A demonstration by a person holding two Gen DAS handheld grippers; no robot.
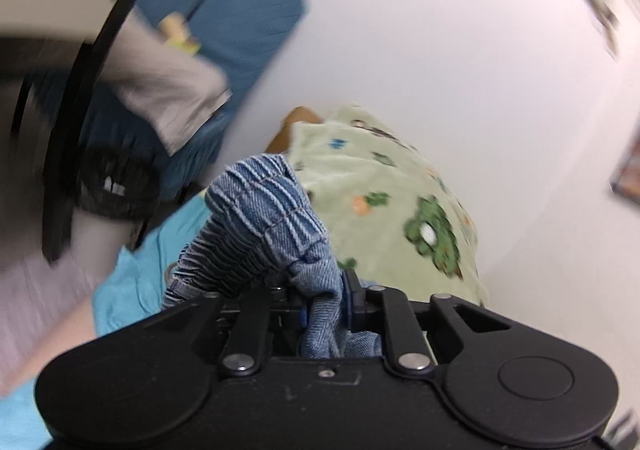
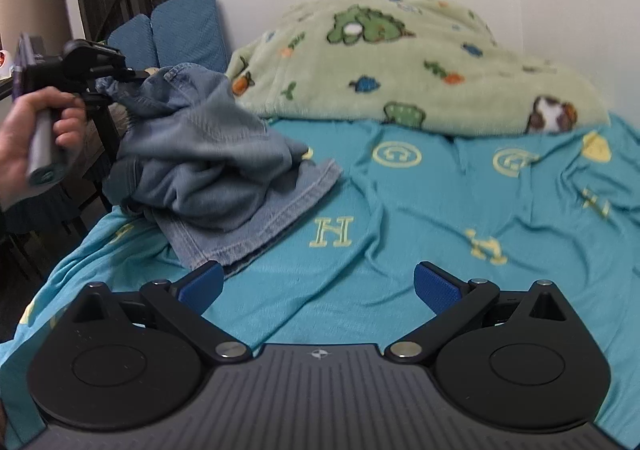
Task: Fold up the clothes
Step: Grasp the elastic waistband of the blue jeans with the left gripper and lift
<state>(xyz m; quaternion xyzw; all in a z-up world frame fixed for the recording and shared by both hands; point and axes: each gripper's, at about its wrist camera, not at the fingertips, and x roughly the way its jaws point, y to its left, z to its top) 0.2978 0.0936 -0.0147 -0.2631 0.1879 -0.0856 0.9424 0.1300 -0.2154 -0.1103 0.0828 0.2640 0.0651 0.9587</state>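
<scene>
A pair of blue denim jeans lies bunched on the left side of the turquoise bed sheet, one hem spread toward the bed's front. My left gripper is shut on a fold of the denim near the elastic waistband, which rises in front of its camera. In the right wrist view the left gripper shows at the upper left, held by a hand, pinching the top of the jeans. My right gripper hovers low over the sheet, open, nothing between its blue pads.
A pale green fleece blanket with animal prints is heaped at the head of the bed against a white wall. Blue cushions stand at the back left. Dark furniture and a black stand crowd the bed's left side.
</scene>
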